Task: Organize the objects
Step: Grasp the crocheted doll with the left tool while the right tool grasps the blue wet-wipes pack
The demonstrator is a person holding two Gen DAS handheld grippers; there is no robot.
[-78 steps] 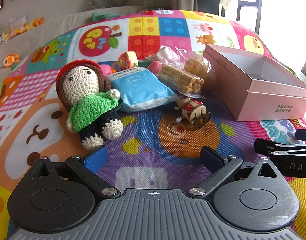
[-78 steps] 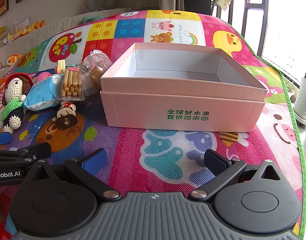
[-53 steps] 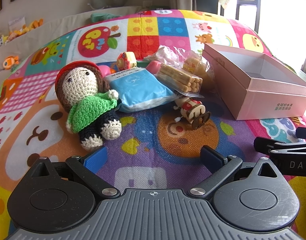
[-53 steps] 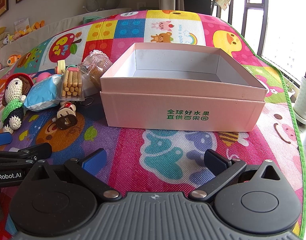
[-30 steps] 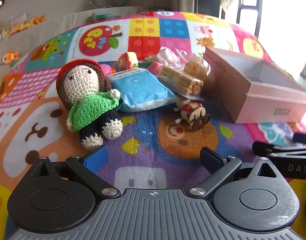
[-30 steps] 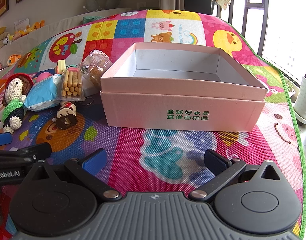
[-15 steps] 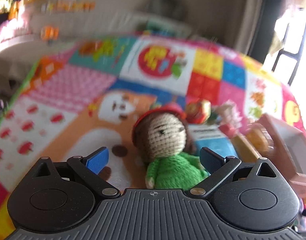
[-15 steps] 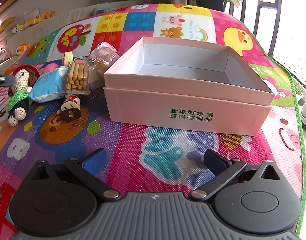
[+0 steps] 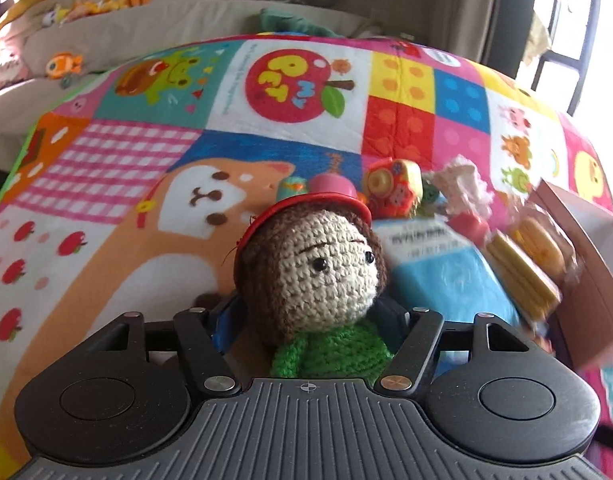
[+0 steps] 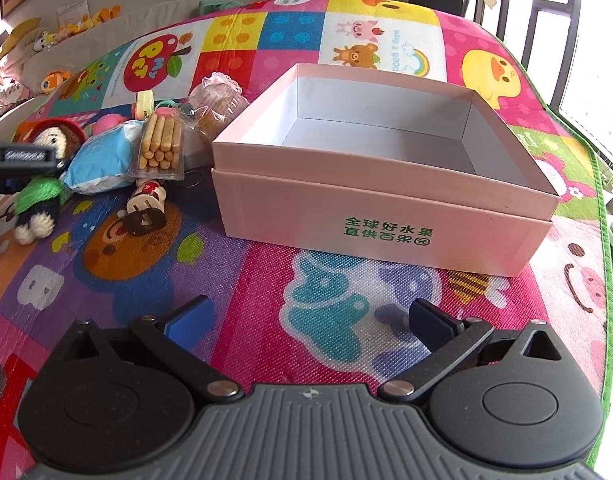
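Note:
A crocheted doll (image 9: 326, 276) with a red hat and green top lies on the play mat. My left gripper (image 9: 310, 316) is down over it, one finger on each side of its neck; the jaws look closed in on the doll. The doll also shows in the right wrist view (image 10: 46, 176), with the left gripper (image 10: 22, 160) on it. A pink open box (image 10: 382, 184) stands empty on the mat. My right gripper (image 10: 310, 320) is open and empty, hovering over the mat in front of the box.
Beside the doll lie a blue pouch (image 10: 102, 160), a biscuit-stick pack (image 10: 160, 148), a bagged pastry (image 10: 218, 104), a small wooden toy (image 10: 144, 208), a colourful block (image 9: 394, 188) and a pink cup (image 9: 332, 188). A sofa with plush toys (image 9: 62, 64) is behind.
My left gripper has swung left and dropped onto the doll, and its fingers have narrowed around the doll's neck. The right gripper has risen slightly and stays open.

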